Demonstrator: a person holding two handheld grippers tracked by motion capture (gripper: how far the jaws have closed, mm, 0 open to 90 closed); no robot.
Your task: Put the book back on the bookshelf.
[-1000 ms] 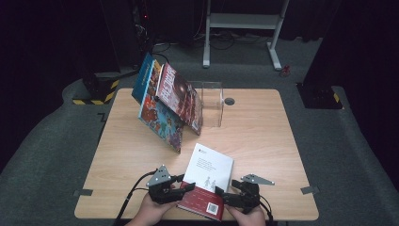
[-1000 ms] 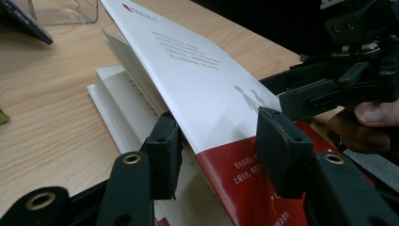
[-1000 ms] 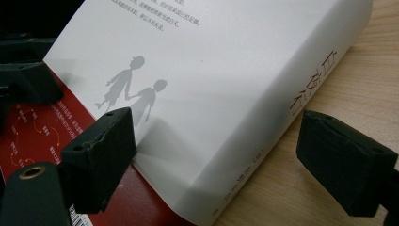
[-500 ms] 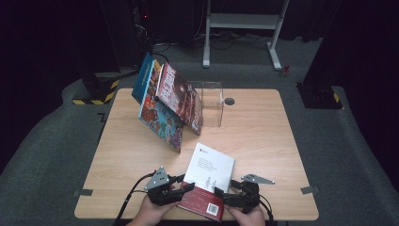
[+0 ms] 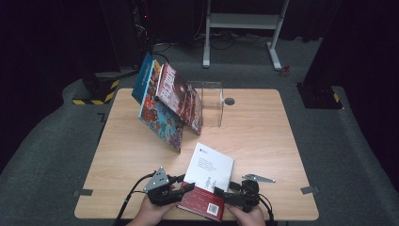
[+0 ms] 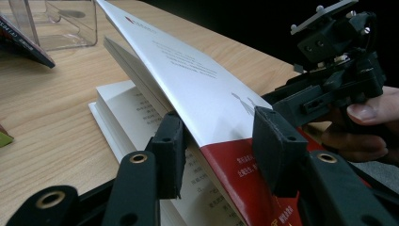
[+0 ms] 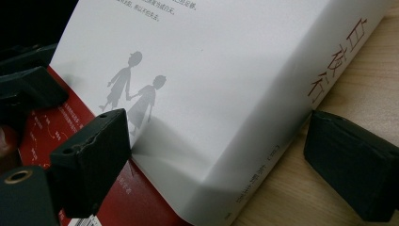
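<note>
From above, the white paperback (image 5: 209, 167) lies at the counter's (image 5: 263, 132) near edge. My left hand-held gripper (image 6: 219, 141) straddles its lifted cover, unclenched; slide deeper before squeezing. My right hand-held gripper (image 7: 214, 162) brackets the spine, released; steady it there.

Book (image 5: 209, 168) lying at table (image 5: 263, 136) near edge; leaning books (image 5: 167, 101) behind, w/ clear box (image 5: 211, 101) to their right.
</note>
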